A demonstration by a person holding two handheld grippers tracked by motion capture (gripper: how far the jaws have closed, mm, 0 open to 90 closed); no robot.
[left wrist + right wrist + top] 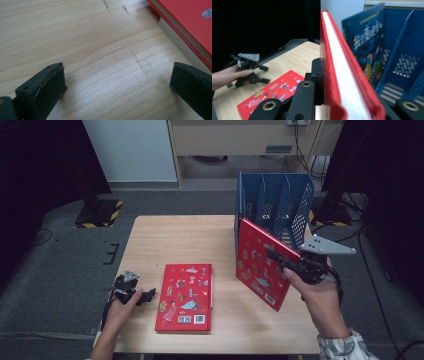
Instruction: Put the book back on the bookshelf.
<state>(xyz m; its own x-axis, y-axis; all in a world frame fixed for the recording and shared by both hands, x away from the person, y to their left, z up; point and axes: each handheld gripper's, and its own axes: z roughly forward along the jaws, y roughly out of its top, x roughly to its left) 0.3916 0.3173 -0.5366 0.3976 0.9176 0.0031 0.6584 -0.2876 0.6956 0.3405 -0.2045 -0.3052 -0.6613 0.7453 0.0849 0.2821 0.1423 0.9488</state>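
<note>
A red hardcover book (260,262) is held upright and tilted above the table, just in front of the blue file rack (274,205). My right gripper (280,258) is shut on it; in the right gripper view the book's white page edge (339,75) rises between my black jaws. A second red book (185,297) lies flat on the table. My left gripper (145,296) rests on the table just left of that flat book, open with nothing between its fingers (50,85). The flat book's corner (190,32) lies ahead and to the right of the jaws.
The blue perforated rack has several upright slots, and a dark blue picture book (367,47) stands in one. The wooden table (175,240) is bare behind the flat book. Dark floor and stands surround the table.
</note>
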